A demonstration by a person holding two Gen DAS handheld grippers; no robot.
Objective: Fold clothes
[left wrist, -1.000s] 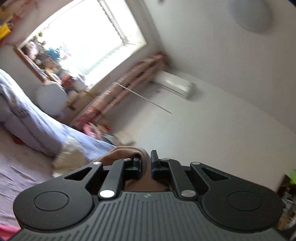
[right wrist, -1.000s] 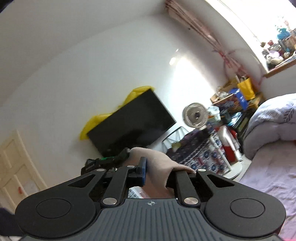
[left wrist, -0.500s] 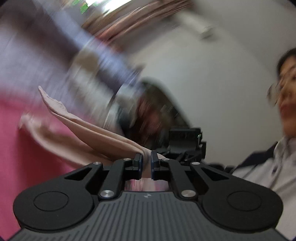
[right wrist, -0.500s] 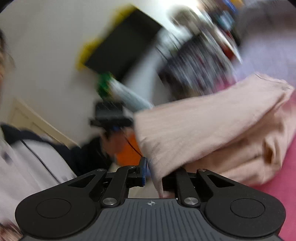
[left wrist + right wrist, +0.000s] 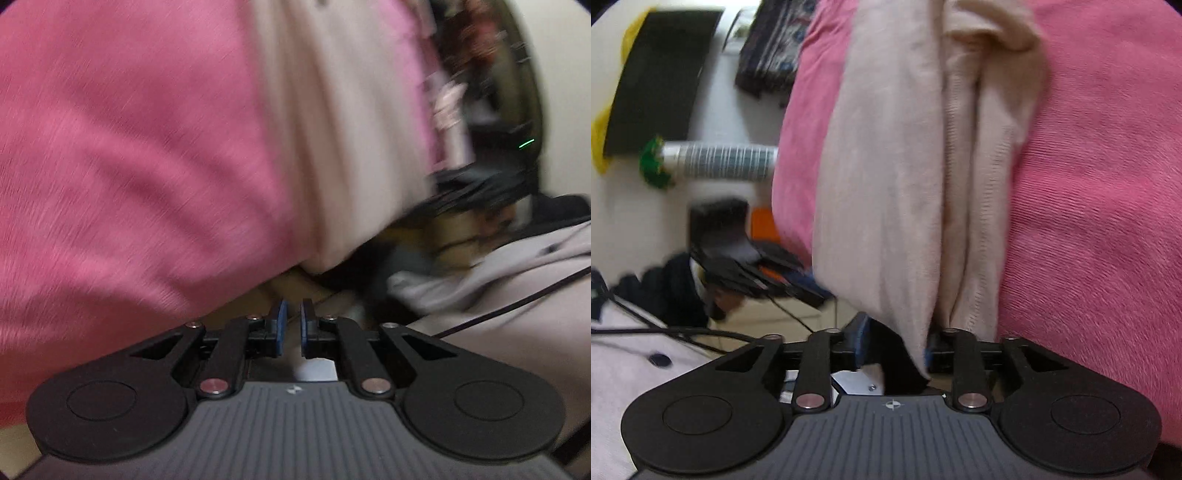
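Soft ribbed beige garment point(image 5: 886, 184), fuzzy pink blanket point(image 5: 1100, 184)

Not much room here tbh. From the right wrist, the beige garment point(image 5: 886, 177) hangs dead ahead at 12 o'clock, over the pink blanket point(image 5: 1108, 184), which walls off 1 to 3. Open air only around 9 to 10. On the left wrist, the same pink blanket point(image 5: 129, 166) blocks 9 to 12; the person's pale sleeve point(image 5: 517, 277) sits at 3.

Your grippers point(image 5: 291, 325) point(image 5: 892, 343) were black with ribbed grey tops, silver screws and blue pads point(image 5: 281, 321). You wore a pale buttoned top point(image 5: 635, 369); a black cable point(image 5: 517, 302) crossed it.
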